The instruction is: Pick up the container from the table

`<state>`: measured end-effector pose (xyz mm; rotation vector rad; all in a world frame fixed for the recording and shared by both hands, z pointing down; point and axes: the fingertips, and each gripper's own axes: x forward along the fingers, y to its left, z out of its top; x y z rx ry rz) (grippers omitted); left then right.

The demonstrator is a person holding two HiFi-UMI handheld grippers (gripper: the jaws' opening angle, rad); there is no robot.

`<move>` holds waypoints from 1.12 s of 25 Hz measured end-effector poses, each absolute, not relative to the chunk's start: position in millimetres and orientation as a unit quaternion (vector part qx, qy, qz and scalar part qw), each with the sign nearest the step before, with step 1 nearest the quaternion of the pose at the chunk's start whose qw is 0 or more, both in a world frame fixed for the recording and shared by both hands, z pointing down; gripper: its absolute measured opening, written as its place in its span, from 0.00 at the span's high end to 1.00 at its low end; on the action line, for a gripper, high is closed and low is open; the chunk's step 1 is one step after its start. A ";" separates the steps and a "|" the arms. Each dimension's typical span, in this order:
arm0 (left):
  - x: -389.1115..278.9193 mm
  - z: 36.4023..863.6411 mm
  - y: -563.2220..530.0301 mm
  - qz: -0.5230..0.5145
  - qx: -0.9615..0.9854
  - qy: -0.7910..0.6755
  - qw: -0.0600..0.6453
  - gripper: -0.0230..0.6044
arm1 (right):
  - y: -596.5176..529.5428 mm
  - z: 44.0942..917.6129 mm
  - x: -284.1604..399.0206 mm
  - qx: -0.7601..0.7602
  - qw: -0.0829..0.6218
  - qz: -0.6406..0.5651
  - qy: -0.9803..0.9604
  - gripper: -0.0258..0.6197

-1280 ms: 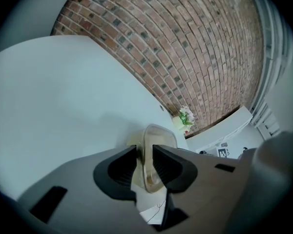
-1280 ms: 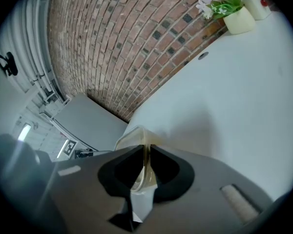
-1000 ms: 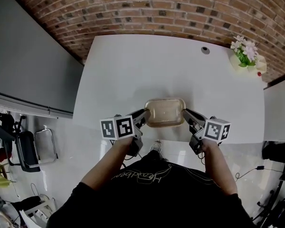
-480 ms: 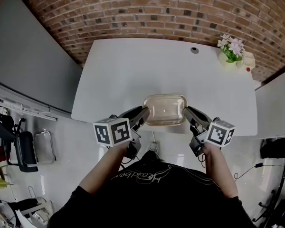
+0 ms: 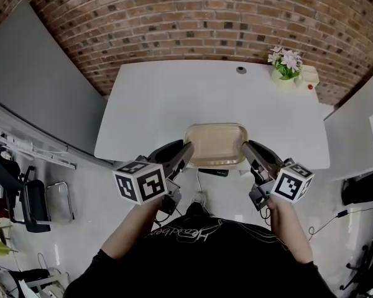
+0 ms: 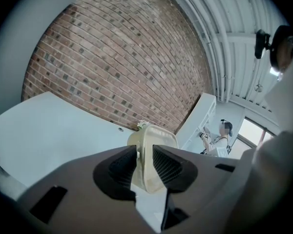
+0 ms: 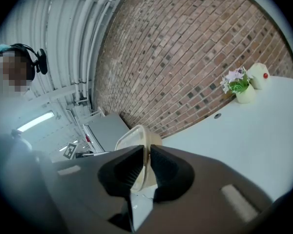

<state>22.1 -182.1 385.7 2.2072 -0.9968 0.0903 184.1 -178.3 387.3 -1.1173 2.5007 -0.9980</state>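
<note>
container [image 5: 216, 143]: long axis level, running from left gripper [image 5: 186, 150] to right gripper [image 5: 246, 148]
grip: each clamps one end rim

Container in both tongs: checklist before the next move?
1. Left tongs shut on container wall: ok.
2. Right tongs shut on the opposite wall: ok.
3. Container level between them in the head view: ok.
4. Underside clear of table: cannot tell, the tongs hide it.
5. Flower pot at the far corner, well apart from container: ok.
</note>
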 end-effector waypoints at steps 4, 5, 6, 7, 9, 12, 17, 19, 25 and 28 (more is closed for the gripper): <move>28.3 371.7 -164.7 0.026 0.863 -0.378 0.335 0.79 | -159.3 370.8 190.8 -0.381 0.123 -0.318 0.859 0.89; 29.1 367.6 -160.4 0.022 0.865 -0.378 0.331 0.79 | -154.4 366.2 191.4 -0.380 0.126 -0.314 0.861 0.89; 30.0 363.6 -156.0 0.020 0.867 -0.377 0.326 0.79 | -149.3 361.7 192.2 -0.380 0.129 -0.308 0.863 0.89; 31.2 360.0 -151.6 0.018 0.869 -0.376 0.321 0.79 | -144.4 357.8 193.3 -0.380 0.130 -0.302 0.865 0.89; 33.8 353.4 -143.3 0.014 0.873 -0.374 0.312 0.79 | -135.6 351.5 195.8 -0.381 0.134 -0.291 0.867 0.89; 37.2 344.1 -133.8 0.011 0.879 -0.373 0.298 0.79 | -125.6 344.3 199.6 -0.381 0.144 -0.285 0.868 0.89; 43.8 338.0 -121.8 0.006 0.882 -0.371 0.289 0.79 | -111.7 339.1 206.2 -0.383 0.150 -0.278 0.868 0.89; 46.7 337.5 -118.2 0.006 0.883 -0.371 0.287 0.79 | -108.1 337.7 209.2 -0.385 0.150 -0.273 0.869 0.89; 51.7 334.2 -112.1 0.004 0.886 -0.368 0.284 0.79 | -101.6 335.6 214.2 -0.388 0.152 -0.272 0.867 0.89; 53.8 336.2 -110.4 0.004 0.885 -0.368 0.284 0.79 | -100.2 336.9 216.5 -0.389 0.153 -0.271 0.867 0.89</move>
